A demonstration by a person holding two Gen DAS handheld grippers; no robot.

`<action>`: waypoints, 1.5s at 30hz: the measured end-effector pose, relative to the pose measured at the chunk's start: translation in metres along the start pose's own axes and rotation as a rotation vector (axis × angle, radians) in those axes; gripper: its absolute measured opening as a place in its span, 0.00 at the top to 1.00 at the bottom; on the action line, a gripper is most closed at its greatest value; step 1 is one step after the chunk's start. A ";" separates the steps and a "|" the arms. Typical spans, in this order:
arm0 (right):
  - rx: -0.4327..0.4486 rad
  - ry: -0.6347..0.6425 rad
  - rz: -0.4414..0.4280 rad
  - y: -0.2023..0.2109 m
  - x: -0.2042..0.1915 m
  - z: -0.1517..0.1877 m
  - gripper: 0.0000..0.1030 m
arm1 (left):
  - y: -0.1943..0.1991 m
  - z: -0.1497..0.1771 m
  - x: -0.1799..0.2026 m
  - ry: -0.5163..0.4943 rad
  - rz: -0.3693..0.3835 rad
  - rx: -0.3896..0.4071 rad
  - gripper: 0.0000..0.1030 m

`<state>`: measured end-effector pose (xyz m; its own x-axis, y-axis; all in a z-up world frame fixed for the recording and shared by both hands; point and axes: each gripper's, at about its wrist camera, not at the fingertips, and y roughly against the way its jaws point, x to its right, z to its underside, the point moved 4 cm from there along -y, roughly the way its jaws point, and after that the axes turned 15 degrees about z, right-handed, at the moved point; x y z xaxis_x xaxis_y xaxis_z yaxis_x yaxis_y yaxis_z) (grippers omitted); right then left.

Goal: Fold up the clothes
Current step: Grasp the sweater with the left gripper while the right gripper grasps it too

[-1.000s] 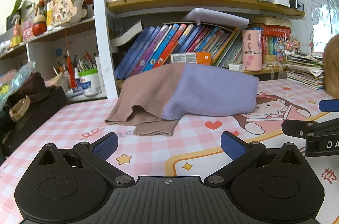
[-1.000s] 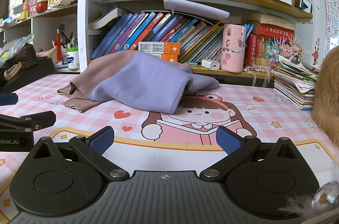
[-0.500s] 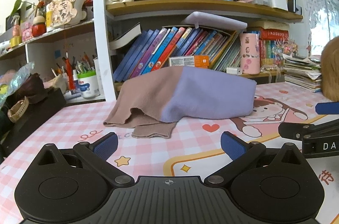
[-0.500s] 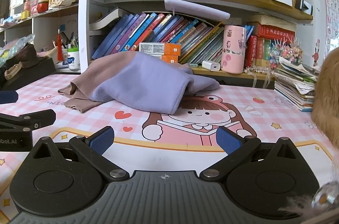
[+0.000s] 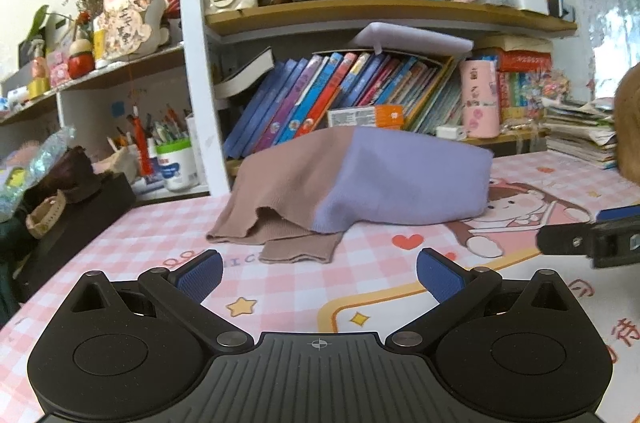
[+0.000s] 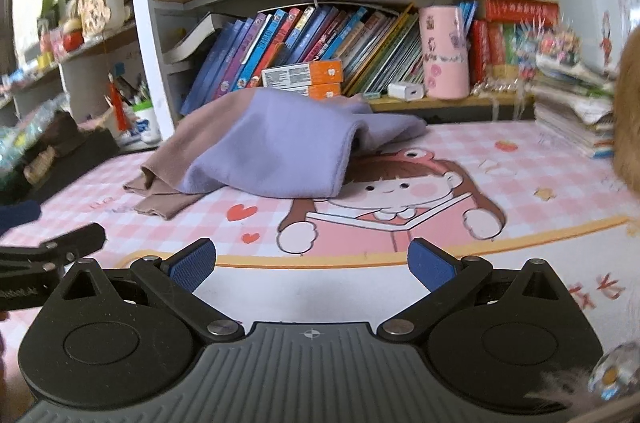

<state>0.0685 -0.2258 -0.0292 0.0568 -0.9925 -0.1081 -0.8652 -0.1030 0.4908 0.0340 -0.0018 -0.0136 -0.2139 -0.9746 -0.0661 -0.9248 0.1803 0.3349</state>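
Left tongs point(image 5: 318, 273) spread wide, empty, low over pink checked worktop point(image 5: 372, 287). Brown-and-lilac garment point(image 5: 360, 191) heaped ahead, apart. Right tongs point(image 5: 592, 239) at right edge.

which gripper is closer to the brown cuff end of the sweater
Left. The left gripper sits just short of the brown cuff, open and almost lined up with it. The right gripper, also open, is further off; the cuff lies up to its left.

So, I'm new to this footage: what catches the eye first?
A heaped brown and lilac garment lies mid-table on the pink checked mat with its cartoon girl. Behind it, a crammed bookshelf. Both grippers, left and right, are open, holding nothing.
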 end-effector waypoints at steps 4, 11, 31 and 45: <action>-0.059 -0.057 -0.052 -0.009 0.008 -0.001 0.00 | -0.004 0.000 0.001 -0.015 -0.035 -0.023 0.00; -0.157 -0.183 -0.161 -0.049 0.034 -0.033 0.00 | -0.011 -0.004 0.011 -0.067 0.136 -0.037 0.00; -0.156 -0.701 -0.418 -0.122 0.112 -0.095 0.00 | -0.196 -0.053 0.158 -0.530 0.081 -0.151 0.09; -0.301 -0.797 -0.589 -0.135 0.090 -0.074 0.00 | -0.120 -0.070 0.085 -0.246 0.226 0.008 0.93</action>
<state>0.2274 -0.3066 -0.0414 -0.0105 -0.4598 -0.8880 -0.6405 -0.6788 0.3591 0.1490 -0.1158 0.0061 -0.4821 -0.8490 -0.2163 -0.8479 0.3899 0.3593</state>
